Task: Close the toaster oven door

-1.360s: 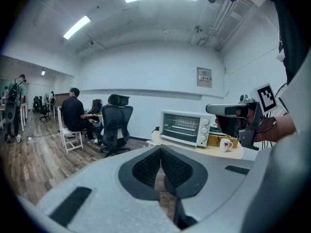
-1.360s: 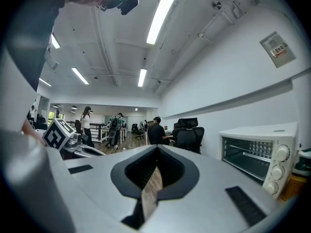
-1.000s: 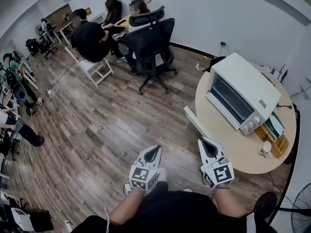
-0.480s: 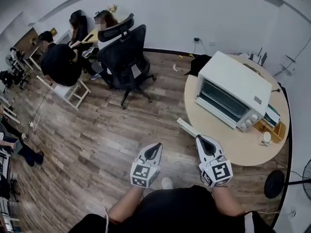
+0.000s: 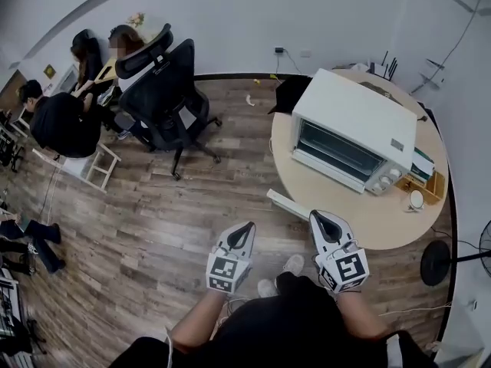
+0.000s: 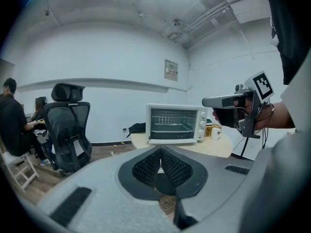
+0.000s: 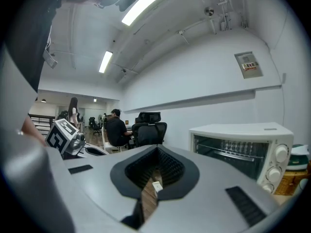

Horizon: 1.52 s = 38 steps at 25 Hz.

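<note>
The toaster oven (image 5: 354, 129) stands on the round table (image 5: 372, 222) at upper right, with a wire rack showing inside. Its long axis runs upper left to lower right, and its glass front faces lower left. The left gripper (image 5: 246, 228) and right gripper (image 5: 319, 218), at lower centre, are both clenched and empty.

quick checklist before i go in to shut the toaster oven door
1. Toaster oven door hanging open: ok, it appears folded down.
2. Left gripper fingers shut, nothing held: ok.
3. Right gripper fingers shut, nothing held: ok.
4. A gripper at the door: not ok, both are short of the round table.
5. Approach clear: cannot tell, a white strip lies at the table edge.
</note>
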Each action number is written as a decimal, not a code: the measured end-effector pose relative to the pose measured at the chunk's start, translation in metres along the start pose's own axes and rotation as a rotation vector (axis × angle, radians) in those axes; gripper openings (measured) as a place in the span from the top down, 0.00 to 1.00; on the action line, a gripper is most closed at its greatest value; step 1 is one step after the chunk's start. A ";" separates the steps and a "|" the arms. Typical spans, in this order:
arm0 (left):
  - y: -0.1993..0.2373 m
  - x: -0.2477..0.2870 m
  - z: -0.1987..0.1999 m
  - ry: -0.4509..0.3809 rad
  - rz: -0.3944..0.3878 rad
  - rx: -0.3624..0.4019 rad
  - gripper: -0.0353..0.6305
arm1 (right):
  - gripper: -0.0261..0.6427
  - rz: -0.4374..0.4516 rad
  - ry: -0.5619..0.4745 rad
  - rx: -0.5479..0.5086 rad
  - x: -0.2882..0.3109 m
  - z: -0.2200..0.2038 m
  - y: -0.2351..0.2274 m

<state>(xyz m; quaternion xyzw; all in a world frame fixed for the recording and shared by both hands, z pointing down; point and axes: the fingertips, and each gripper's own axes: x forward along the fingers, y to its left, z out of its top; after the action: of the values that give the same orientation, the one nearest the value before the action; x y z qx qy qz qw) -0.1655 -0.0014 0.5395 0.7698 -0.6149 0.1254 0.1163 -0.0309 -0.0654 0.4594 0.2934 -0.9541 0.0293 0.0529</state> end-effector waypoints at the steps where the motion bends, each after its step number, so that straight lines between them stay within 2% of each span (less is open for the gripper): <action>1: 0.001 0.006 0.001 0.004 -0.006 0.005 0.94 | 0.97 -0.005 0.004 0.005 0.003 -0.002 -0.005; 4: 0.002 0.024 0.002 0.028 -0.029 0.035 0.94 | 0.97 -0.017 0.009 0.026 0.013 -0.005 -0.017; 8: -0.004 0.055 0.010 0.057 -0.084 0.151 0.94 | 0.97 -0.017 -0.009 0.054 0.028 -0.001 -0.036; 11: -0.010 0.078 0.021 0.054 -0.115 0.192 0.94 | 0.97 -0.016 -0.020 0.071 0.039 0.002 -0.054; 17: 0.005 0.114 0.015 0.116 -0.099 0.225 0.94 | 0.97 -0.024 -0.020 0.071 0.053 0.007 -0.080; 21: 0.014 0.127 0.001 0.166 -0.115 0.329 0.93 | 0.97 -0.031 -0.011 0.055 0.058 0.006 -0.092; 24: 0.018 0.133 -0.009 0.199 -0.152 0.403 0.86 | 0.97 -0.053 0.002 0.047 0.063 0.005 -0.093; 28: 0.025 0.138 -0.022 0.235 -0.207 0.469 0.82 | 0.97 -0.088 0.001 0.050 0.068 0.008 -0.090; 30: 0.026 0.140 -0.030 0.257 -0.243 0.528 0.80 | 0.97 -0.113 -0.002 0.055 0.070 0.010 -0.089; 38: 0.027 0.152 -0.068 0.322 -0.325 0.864 0.79 | 0.97 -0.198 0.013 0.064 0.068 0.007 -0.093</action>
<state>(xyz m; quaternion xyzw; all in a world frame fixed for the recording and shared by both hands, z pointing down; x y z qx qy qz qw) -0.1633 -0.1246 0.6555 0.8046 -0.3527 0.4667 -0.1022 -0.0355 -0.1807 0.4632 0.3876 -0.9186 0.0562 0.0525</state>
